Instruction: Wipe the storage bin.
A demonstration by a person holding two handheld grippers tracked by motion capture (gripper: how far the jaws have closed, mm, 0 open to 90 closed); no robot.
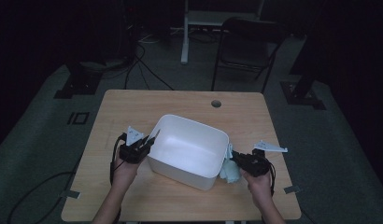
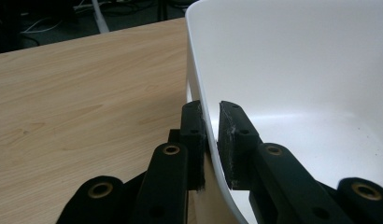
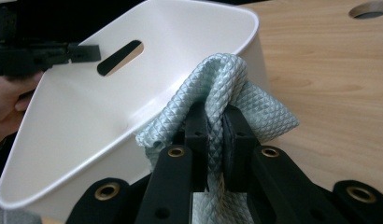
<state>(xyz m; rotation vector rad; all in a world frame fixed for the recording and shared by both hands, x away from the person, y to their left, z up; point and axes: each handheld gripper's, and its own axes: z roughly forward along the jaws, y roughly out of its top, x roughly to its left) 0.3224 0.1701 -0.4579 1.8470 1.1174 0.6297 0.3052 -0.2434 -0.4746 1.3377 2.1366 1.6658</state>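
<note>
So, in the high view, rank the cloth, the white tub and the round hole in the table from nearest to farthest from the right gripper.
1. The cloth: clamped in the right gripper, hanging at the tub's near right corner.
2. The white tub: beside the gripper to its left, mid-table.
3. The round hole: near the table's far edge, well beyond the tub.

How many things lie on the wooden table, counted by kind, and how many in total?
White plastic tub: 1
Pale green quilted cloth: 1
Total: 2
</note>
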